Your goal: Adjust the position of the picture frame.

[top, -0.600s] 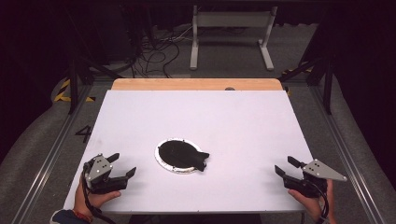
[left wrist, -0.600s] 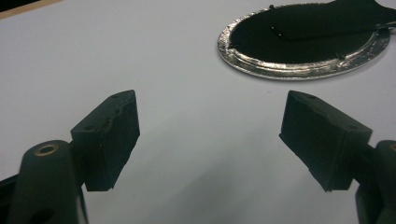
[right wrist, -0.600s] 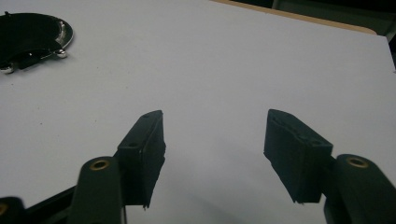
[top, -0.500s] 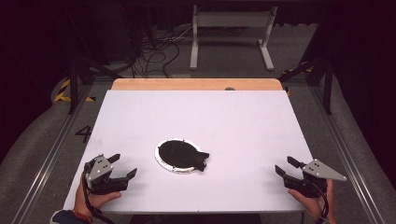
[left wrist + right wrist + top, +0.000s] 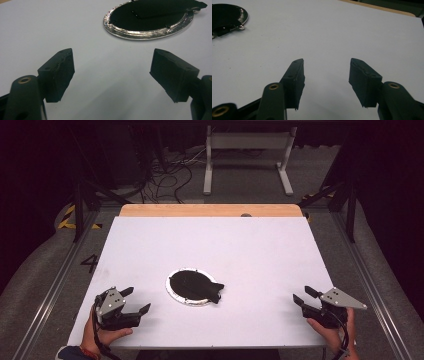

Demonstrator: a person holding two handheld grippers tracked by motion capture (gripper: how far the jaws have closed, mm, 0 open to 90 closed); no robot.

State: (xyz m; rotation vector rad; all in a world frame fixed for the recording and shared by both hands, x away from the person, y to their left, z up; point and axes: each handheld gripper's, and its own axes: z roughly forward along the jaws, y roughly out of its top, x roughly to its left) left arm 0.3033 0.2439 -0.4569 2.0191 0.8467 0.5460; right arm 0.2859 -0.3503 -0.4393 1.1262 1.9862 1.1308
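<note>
High view, black pan [image 5: 196, 286] on a silver ring at the white table's [image 5: 225, 245] near middle, left gripper [image 5: 136, 301] released beside it, right gripper [image 5: 303, 295] released, well apart at the right edge

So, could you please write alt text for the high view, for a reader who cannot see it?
A round silver-rimmed dish holding a black object sits near the middle of a white table. At the near edge, one hand holds the left gripper and another the right gripper, both open and apart from the dish.
</note>
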